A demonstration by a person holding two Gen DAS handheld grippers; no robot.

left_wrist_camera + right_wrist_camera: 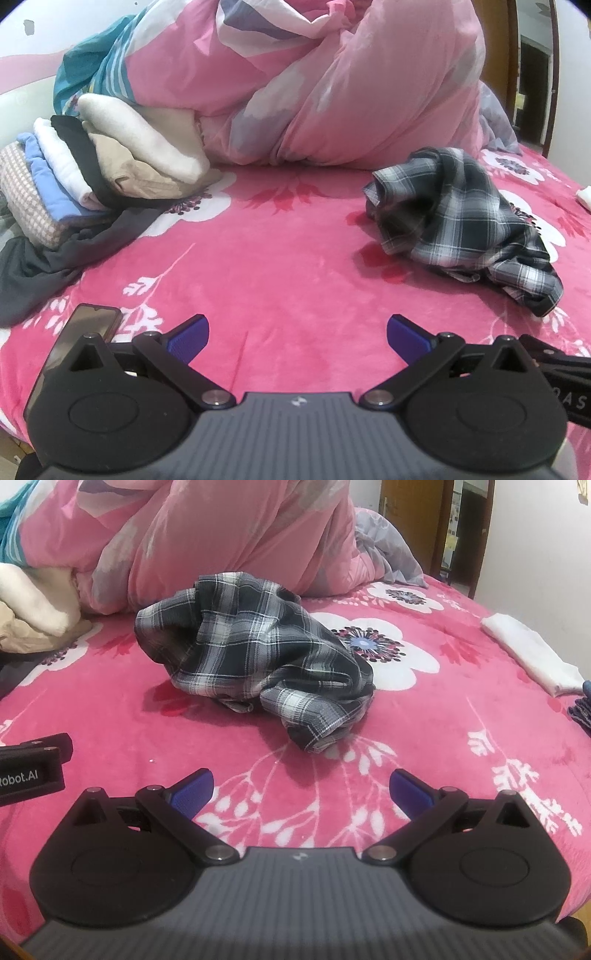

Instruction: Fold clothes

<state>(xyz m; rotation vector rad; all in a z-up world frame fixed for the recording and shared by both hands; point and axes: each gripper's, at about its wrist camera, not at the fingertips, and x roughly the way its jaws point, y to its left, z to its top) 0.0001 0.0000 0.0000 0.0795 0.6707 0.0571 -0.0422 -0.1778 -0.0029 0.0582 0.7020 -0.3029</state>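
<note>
A crumpled dark plaid shirt (461,225) (258,657) lies in a heap on the pink flowered bed cover (277,258) (424,720). My left gripper (297,338) hovers open above the cover, well short and left of the shirt, nothing between its blue pads (188,341). Open too, my right gripper (301,794) sits just in front of the shirt's near corner, empty. The left gripper's side (33,768) shows at the left edge of the right wrist view.
A leaning stack of folded clothes (92,173) rests at the left, with a dark grey garment (55,266) spread below it and a phone (92,325) beside my left gripper. A bunched pink duvet (332,92) fills the back. A folded white cloth (528,653) lies at the right edge.
</note>
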